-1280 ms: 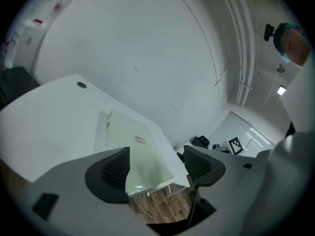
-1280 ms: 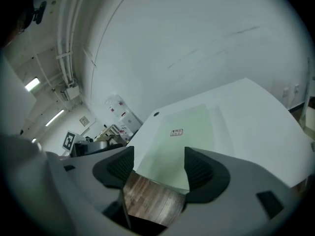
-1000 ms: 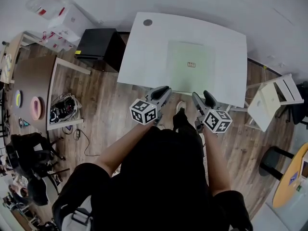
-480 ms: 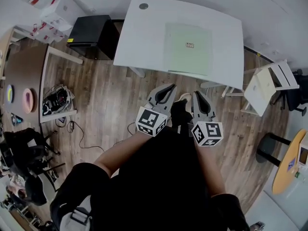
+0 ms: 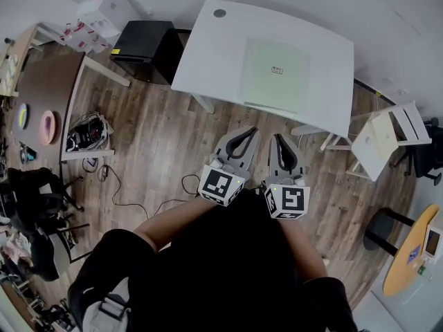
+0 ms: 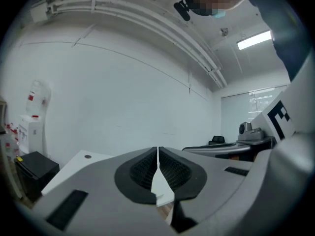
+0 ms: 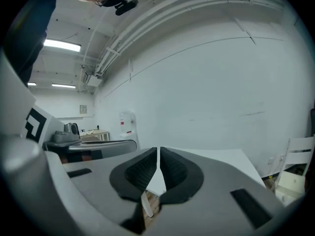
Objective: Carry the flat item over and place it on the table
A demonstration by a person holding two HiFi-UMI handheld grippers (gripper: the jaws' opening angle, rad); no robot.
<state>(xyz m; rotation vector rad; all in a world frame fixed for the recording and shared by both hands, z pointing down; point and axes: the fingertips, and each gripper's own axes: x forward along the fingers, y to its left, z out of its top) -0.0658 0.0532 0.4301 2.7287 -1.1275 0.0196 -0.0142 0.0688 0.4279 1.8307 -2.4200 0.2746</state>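
Stands back from the white table, a gripper in each hand, both held side by side above the wooden floor and pointing toward the table's near edge. Shows the left gripper fully closed, ribbed pads pressed together with nothing between them (only a hairline seam in its own view). Shows the right gripper likewise pinched shut and empty, its jaws having just been closing. Finds the flat item, a pale green sheet with a small label near its middle, lying on the tabletop toward the right half, well apart from both grippers. Has a black cabinet by the table's left end and a white chair off its right corner.
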